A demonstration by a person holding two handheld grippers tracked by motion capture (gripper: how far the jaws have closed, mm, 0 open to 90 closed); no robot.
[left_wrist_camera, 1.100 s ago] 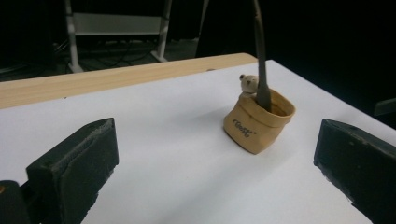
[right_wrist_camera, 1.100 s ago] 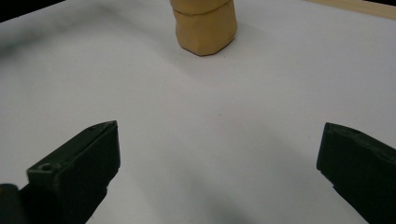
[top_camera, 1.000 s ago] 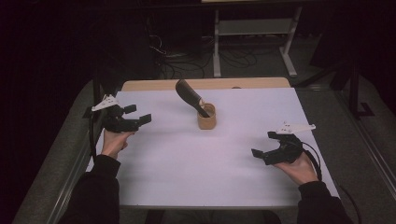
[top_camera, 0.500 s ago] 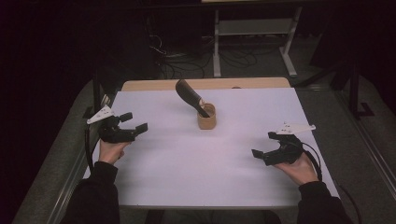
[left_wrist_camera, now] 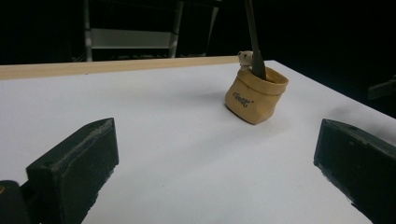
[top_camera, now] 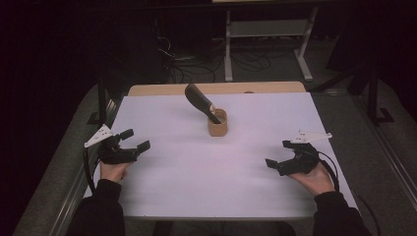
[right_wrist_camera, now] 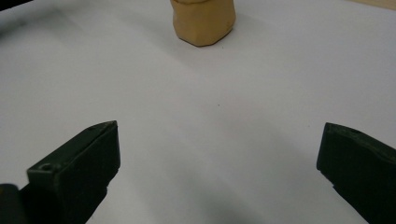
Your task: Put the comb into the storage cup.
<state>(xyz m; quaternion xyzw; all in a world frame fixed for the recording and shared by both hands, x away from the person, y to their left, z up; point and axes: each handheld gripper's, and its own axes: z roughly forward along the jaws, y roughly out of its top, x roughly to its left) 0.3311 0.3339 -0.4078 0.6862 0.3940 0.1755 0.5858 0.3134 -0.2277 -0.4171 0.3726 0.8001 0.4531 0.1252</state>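
A small tan pouch (top_camera: 217, 123) stands near the middle back of the white table (top_camera: 196, 196), with a dark-handled tool (top_camera: 199, 101) leaning out of it to the left. In the left gripper view the pouch (left_wrist_camera: 256, 95) sits ahead and right, printed letters on its side, a small pale figure (left_wrist_camera: 244, 58) at its rim. The right gripper view has the pouch (right_wrist_camera: 203, 21) at the top. My left gripper (top_camera: 135, 140) is open at the table's left side, well apart from the pouch. At the right front my right gripper (top_camera: 278, 155) stands open, nothing between its jaws.
A wooden strip (top_camera: 216, 88) runs along the table's back edge. Behind it stand a metal shelf frame (top_camera: 265, 37) and cables on the dark floor. Grey floor strips flank the table on both sides.
My left gripper has drawn back toward the front left of the table, away from the pouch. The right gripper has stayed where it was.
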